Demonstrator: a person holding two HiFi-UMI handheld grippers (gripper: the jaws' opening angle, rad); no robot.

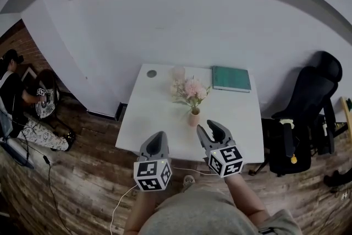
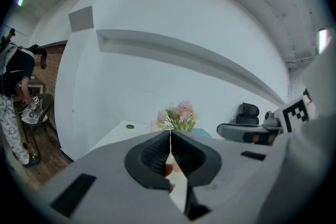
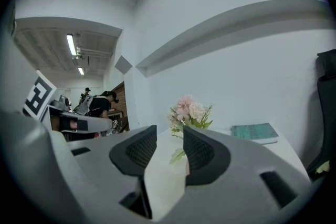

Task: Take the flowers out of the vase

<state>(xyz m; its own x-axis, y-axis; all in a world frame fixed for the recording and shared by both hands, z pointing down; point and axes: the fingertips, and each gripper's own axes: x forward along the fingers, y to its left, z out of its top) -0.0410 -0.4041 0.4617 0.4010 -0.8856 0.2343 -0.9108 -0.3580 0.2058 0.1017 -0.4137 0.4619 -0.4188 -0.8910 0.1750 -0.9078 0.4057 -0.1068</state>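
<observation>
1. Floor (image 1: 71,184): wood planks, across the lower part of the head view, both sides of the frame
2. Desk (image 1: 159,118): white, square top, centre of frame, set against a white wall
3. Office chair (image 1: 308,113): black, right of frame, just beside the desk's right edge
4. Person (image 1: 16,91): dark top and cap, far left of frame, well apart from the desk
5. Left hand-held gripper (image 1: 158,136): lower centre, over the desk's near edge; jaws pressed together to a thin slit, nothing between them
6. Right hand-held gripper (image 1: 209,126): lower centre, to the right of the left one; jaws apart, holding nothing; vase and flowers seen ahead through the gap, untouched
7. Book (image 1: 231,78): green cover, lying flat at the desk's far right corner
8. Flowers (image 1: 190,89): pink and cream heads with green leaves, in the vase, mid-desk
9. Vase (image 1: 194,117): small, pinkish, upright, near the right hand-held gripper's tips
10. Cup (image 1: 177,72): pale, behind the flowers
11. Round cap (image 1: 151,73): grey, far left corner of the desk
</observation>
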